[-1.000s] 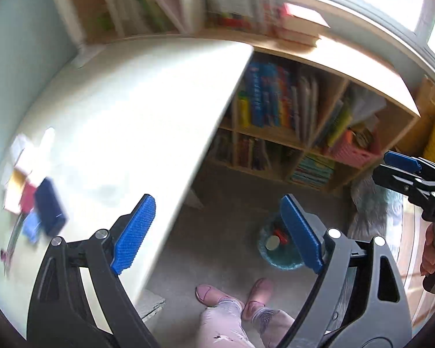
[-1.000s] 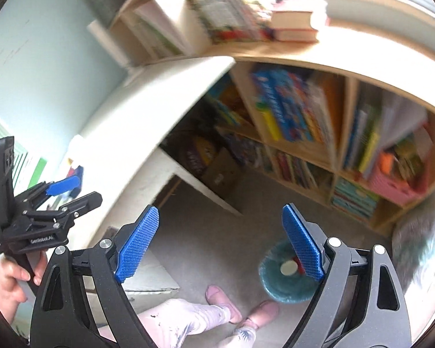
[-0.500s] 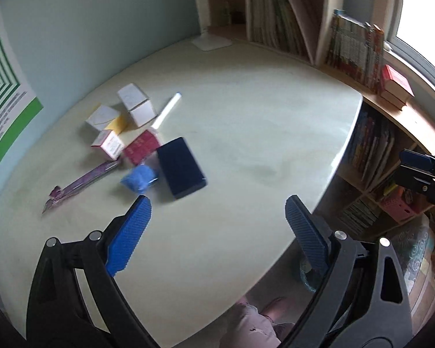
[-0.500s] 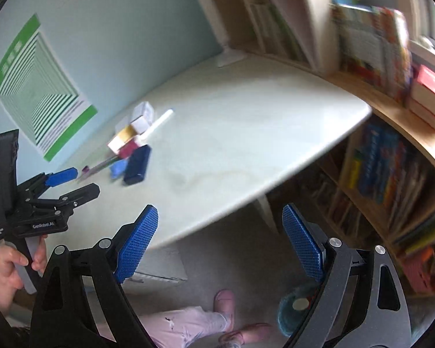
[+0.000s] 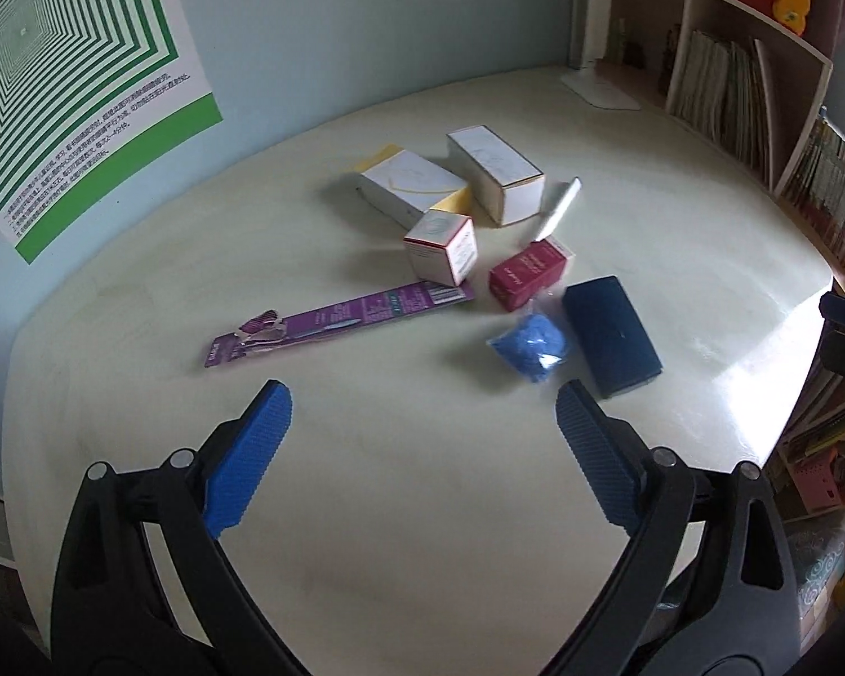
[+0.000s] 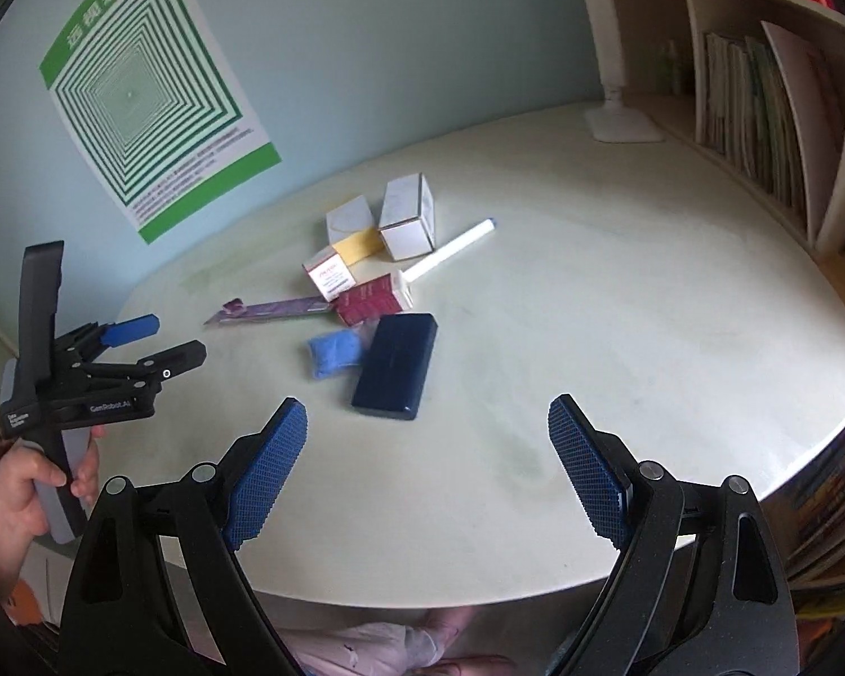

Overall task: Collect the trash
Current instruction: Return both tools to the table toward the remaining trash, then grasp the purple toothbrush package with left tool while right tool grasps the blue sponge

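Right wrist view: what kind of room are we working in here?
Probably a child's bedroom or study: a pale desk against a blue wall, a bookshelf packed with books, and an eye-chart style green poster.

- Dark navy case (image 5: 611,336): a flat rectangular slab with rounded edges, lying flat on the table; the landmark for the rest.
- Blue crumpled wad (image 5: 530,346): in clear wrap, just beside the case's left long side.
- Maroon box (image 5: 528,274): small, lying on its side just beyond the case's far end.
- White stick (image 5: 557,208): slim, lying flat farther beyond the case, past the maroon box.
- Red-and-white box (image 5: 441,246): a small cube, beyond and left of the case.
- Two white boxes (image 5: 408,186) (image 5: 494,172): side by side, farthest from the case.
- Purple blister card (image 5: 338,323): long and flat, left of the case.
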Demonstrator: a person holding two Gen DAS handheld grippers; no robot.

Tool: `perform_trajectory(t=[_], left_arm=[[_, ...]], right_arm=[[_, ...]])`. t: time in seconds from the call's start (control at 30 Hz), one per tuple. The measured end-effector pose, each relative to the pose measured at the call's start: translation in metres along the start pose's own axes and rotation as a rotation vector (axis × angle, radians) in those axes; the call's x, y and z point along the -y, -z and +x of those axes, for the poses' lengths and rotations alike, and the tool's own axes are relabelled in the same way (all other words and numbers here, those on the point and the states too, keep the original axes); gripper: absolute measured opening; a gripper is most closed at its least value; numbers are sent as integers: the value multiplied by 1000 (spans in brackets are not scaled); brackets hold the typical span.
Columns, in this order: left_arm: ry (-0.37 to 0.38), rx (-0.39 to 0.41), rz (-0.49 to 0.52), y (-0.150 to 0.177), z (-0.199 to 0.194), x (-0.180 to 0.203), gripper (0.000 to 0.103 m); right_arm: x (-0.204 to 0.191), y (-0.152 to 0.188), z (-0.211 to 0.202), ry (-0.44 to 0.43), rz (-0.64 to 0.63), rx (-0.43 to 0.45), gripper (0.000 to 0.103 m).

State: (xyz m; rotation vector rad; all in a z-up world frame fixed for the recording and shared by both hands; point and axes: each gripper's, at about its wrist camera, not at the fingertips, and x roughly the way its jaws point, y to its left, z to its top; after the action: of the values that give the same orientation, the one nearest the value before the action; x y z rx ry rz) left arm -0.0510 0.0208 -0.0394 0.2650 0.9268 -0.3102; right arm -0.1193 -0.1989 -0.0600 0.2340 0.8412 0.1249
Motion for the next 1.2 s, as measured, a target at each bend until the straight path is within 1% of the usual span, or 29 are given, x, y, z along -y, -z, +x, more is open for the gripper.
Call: perform_trajectory(t=[0.1, 0.2, 0.37, 0.43, 0.53, 0.83, 0.97, 1.2], left_arm=[[-28, -6, 0, -6, 10, -18, 95], [-45, -17, 13, -10, 23, -31, 96], [-61, -50, 62, -12, 48, -44, 96], [-40, -69, 86, -13, 57, -48, 96], [-43, -77, 108, -16, 67, -53, 96], [-17, -99, 148, -29, 94, -64, 96], [-19, -117, 177, -29, 108, -65, 96], [-1, -138, 209, -33, 126, -63, 96]], right_arm=[[-13, -10, 19, -12, -23, -18, 87], [-18, -14, 35, -14, -29, -38, 87], [-25, -15, 67, 9, -24, -90, 87], [-28, -15, 77, 18, -20, -106, 87], [-31, -16, 90, 24, -11, -127, 87], [-37, -22, 122, 57, 8, -181, 87], [-39, -18, 134, 79, -1, -210, 87], [-37, -13, 146, 114, -9, -235, 87]])
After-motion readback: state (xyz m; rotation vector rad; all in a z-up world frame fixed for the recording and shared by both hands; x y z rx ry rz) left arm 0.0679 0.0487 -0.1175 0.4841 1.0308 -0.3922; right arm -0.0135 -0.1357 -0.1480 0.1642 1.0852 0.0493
